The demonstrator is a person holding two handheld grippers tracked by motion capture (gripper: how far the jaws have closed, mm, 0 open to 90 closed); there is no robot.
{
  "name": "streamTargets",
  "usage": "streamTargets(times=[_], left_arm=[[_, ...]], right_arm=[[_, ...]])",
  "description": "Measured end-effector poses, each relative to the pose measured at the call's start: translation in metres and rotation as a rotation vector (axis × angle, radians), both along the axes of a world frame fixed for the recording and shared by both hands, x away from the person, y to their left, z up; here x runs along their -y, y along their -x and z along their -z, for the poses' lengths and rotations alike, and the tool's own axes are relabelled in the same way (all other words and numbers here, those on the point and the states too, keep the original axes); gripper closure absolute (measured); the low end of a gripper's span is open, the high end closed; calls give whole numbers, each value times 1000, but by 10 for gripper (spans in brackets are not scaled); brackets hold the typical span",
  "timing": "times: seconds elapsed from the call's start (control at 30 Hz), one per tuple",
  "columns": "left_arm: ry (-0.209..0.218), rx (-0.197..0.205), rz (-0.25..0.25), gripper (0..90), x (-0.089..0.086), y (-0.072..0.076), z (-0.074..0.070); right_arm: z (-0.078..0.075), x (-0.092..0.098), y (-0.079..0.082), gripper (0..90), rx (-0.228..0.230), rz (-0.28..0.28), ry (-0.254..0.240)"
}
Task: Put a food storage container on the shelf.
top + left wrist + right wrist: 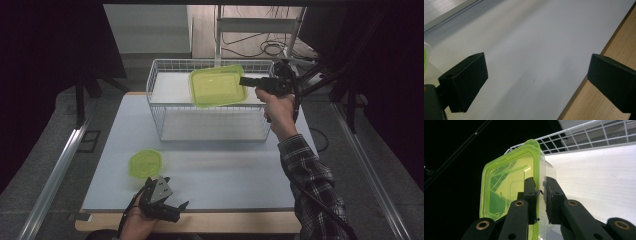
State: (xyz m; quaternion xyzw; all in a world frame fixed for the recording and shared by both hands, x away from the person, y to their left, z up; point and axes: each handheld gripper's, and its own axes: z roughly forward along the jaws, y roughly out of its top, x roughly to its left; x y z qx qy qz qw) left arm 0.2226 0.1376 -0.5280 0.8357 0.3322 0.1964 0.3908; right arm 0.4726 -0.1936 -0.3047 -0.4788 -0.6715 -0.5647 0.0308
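Observation:
A square clear container with a yellow-green lid [217, 85] hangs in the air over the top shelf of the white wire rack [165, 65]. My right gripper [245, 81] is shut on its right rim; in the right gripper view the jaws pinch the edge of the lidded container [506, 187] where lid meets tub. A small hexagonal yellow-green container [144, 163] sits on the white table mat [225, 175] at front left. My left gripper [176, 210] rests near the table's front edge, just below the small container, with jaws wide open and nothing between them.
The rack has two white shelves [210, 125] and stands at the back of the mat. The wooden table edge [619, 50] runs beside the mat. A metal rail [55, 170] lies on the floor at left. Cables [270, 47] lie behind the rack.

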Motion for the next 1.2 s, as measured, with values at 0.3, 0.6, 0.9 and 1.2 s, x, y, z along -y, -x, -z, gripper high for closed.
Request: streamTargets(times=[0.3, 0.6, 0.9, 1.2], left_arm=[[-4, 0, 1, 29, 0, 0, 0], [-4, 2, 3, 29, 0, 0, 0], [-12, 2, 6, 29, 0, 0, 0], [-19, 0, 8, 29, 1, 0, 0]], right_arm=[[-2, -7, -14, 803, 1, 53, 12], [0, -9, -20, 802, 5, 86, 38], [4, -12, -25, 788, 5, 126, 70], [5, -18, -25, 755, 56, 159, 210]])
